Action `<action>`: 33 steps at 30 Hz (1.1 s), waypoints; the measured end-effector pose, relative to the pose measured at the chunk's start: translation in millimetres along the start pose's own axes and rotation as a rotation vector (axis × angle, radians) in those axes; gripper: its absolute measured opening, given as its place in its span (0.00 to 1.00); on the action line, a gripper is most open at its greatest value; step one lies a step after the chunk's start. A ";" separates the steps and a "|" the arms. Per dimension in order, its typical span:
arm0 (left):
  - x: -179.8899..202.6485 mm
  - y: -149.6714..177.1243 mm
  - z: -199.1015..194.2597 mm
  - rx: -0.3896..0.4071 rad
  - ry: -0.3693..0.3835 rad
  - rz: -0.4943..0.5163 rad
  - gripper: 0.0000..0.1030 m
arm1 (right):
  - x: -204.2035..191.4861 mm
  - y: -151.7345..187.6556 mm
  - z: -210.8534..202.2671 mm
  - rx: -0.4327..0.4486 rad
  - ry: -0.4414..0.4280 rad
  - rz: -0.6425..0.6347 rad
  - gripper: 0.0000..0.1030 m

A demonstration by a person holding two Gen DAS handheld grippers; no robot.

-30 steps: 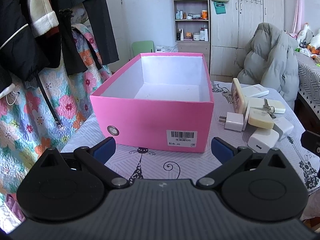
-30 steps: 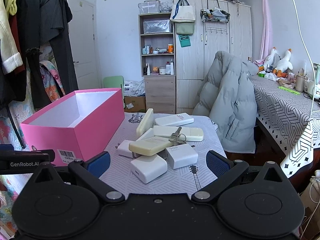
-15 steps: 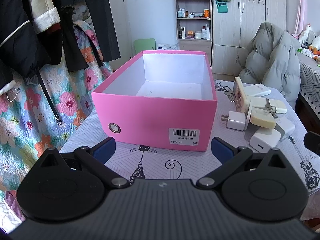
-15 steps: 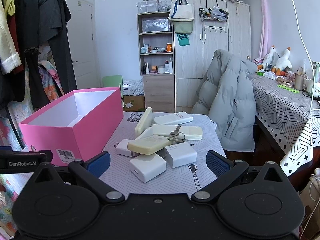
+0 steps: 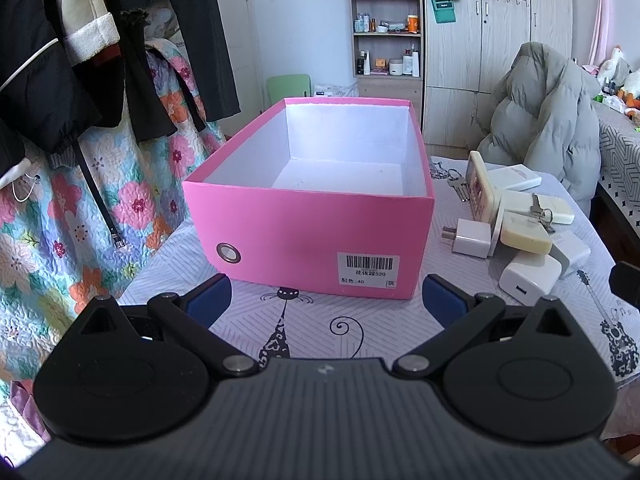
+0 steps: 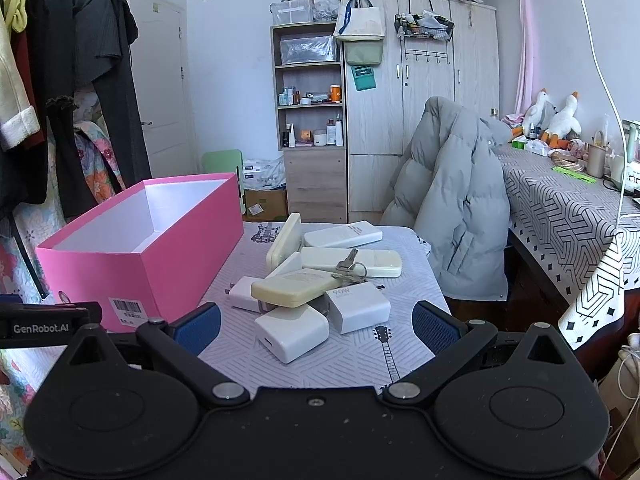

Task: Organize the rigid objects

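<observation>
Left wrist view: I see my left gripper point(image 5: 326, 296) spread wide, nothing between its blue pads, hanging over the patterned tablecloth point(image 5: 240, 320) just short of the pink box.
Pink box point(image 5: 308, 224): open, white inside, and I see nothing in it; a barcode label and a metal eyelet sit on the short wall facing me.
Right wrist view: my right gripper point(image 6: 316, 326) is spread too, holding nothing, and aimed at the pile of chargers.
Pile point(image 6: 316, 276): white and cream chargers and power banks heaped on the cloth to the right of the box, near it but not touching.
Nearest charger point(image 6: 292, 332): a white block with its port toward me, just ahead of my right pads.
90W charger point(image 6: 357, 307): white, beside the nearest one, tilted against the heap.
Cream power bank point(image 6: 296, 292): lies across the top of the heap.
Keys point(image 6: 350, 270): a small bunch resting on the long white power bank point(image 6: 376, 262).
Behind the table: a grey puffer jacket point(image 6: 452, 216) draped over a chair.
</observation>
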State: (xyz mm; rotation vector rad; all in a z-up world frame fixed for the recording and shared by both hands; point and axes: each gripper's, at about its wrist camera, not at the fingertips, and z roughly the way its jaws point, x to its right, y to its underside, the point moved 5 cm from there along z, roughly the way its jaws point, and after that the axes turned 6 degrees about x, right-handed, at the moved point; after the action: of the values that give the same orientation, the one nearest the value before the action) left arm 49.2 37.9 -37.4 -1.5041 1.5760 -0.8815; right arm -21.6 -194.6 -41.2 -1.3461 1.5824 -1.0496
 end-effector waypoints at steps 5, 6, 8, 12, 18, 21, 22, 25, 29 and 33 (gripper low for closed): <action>-0.3 1.3 0.5 -0.005 -0.002 -0.001 1.00 | -0.7 0.7 0.3 -0.003 -0.002 -0.001 1.00; -0.4 1.9 0.7 -0.007 -0.003 -0.002 1.00 | -0.9 0.8 0.3 -0.004 -0.004 -0.003 1.00; -0.9 1.3 1.6 -0.010 -0.002 -0.005 1.00 | -1.4 1.1 0.5 -0.006 -0.005 -0.006 1.00; -1.5 0.8 1.7 -0.013 -0.001 -0.005 1.00 | -1.6 2.0 0.5 -0.005 -0.005 -0.005 1.00; -0.7 0.5 1.8 -0.017 0.005 0.000 1.00 | -1.6 2.9 1.0 -0.008 -0.003 -0.005 1.00; -0.4 0.3 1.5 -0.018 0.008 0.002 1.00 | -1.7 2.8 1.1 -0.008 -0.002 -0.005 1.00; -0.1 0.1 1.1 -0.017 0.009 0.002 1.00 | -1.6 3.1 1.1 -0.009 -0.002 -0.005 1.00; 0.4 -0.6 1.9 -0.016 0.013 0.004 1.00 | -1.9 3.3 1.3 -0.008 -0.002 -0.007 1.00; 1.1 -1.3 5.1 -0.024 0.026 0.006 1.00 | -1.8 3.1 3.2 -0.013 0.001 -0.006 1.00; 1.1 -3.2 9.5 -0.031 0.041 0.029 1.00 | -1.3 2.5 6.4 -0.044 -0.013 0.023 1.00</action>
State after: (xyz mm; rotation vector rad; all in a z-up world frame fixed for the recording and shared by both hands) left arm 59.1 36.8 -39.0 -1.4897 1.6446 -0.8805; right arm -16.3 -193.6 -45.6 -1.3585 1.6160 -0.9951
